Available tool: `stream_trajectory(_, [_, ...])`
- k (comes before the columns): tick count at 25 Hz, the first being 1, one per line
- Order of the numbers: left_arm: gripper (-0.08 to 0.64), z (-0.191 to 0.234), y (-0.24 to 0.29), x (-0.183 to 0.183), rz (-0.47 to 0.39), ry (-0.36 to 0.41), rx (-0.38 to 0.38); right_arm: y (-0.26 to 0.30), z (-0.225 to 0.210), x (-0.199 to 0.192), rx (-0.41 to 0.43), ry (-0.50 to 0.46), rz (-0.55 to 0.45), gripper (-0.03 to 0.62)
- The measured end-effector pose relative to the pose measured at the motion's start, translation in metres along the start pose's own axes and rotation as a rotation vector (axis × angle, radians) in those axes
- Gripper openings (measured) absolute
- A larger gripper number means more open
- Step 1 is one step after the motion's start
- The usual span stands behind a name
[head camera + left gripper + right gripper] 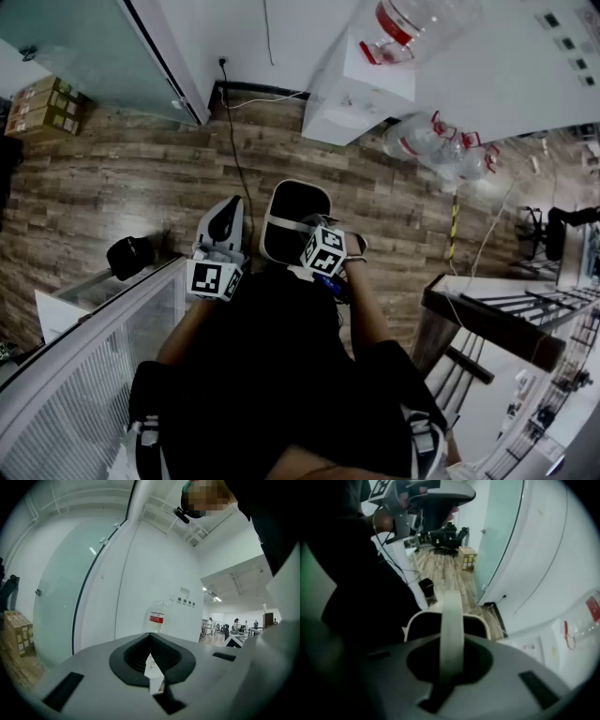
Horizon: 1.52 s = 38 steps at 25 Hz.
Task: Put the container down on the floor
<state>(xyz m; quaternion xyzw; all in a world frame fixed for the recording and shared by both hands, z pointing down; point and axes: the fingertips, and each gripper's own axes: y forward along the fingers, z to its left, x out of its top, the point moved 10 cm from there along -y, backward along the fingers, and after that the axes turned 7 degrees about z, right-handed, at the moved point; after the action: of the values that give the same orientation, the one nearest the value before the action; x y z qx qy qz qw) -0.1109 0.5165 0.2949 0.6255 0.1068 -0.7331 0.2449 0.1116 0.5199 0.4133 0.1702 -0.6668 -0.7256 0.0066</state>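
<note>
At the upper left of the head view, a stack of brown cardboard boxes (42,108) sits on the brown wood-plank floor (122,187) beside a frosted glass panel. Lower and further right, a small black rounded object (129,255) lies on the planks by a white railing.

Left of centre is the left gripper (226,220), its grey jaws pointing toward the top of the frame. In the left gripper view the jaws are closed together. A small white sliver shows in the gap between them, and what it is cannot be made out.

Just right of it, at the centre of the head view, is the white-rimmed, rounded-rectangle container (269,230). Its inside is dark and nothing in it can be made out. Whether its base touches the floor cannot be told.

The right gripper (309,228) sits over the container's lower right edge. In the right gripper view its jaws are clamped on the container's pale, arched band handle (452,630), which runs up between them with the rim beyond.

Both of the person's arms come from black sleeves near the bottom of the frame, elbows bent and bare forearms angled inward toward the grippers.

At the upper right, a clear water jug with a red label (412,23) stands on a white dispenser cabinet (361,89). More clear jugs with red handles (436,141) lie on the floor beside the cabinet.
</note>
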Motion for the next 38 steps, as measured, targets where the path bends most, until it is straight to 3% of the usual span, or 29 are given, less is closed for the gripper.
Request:
stream_trajectory(13, [0.032,0.028,0.015,0.005,0.008,-0.02,-0.042,0.008,-0.015,0.016,-0.003,0.009,0.005,0.032])
stream_trajectory(28, [0.032,0.105,0.043,0.022,0.021,-0.045,-0.166,0.024,-0.054,0.057,-0.031,0.039,0.024,0.032])
stream_trajectory(38, [0.031,0.118,0.076,0.024,0.032,-0.051,-0.132,0.036,-0.105,0.077,-0.028,0.003,0.01,0.032])
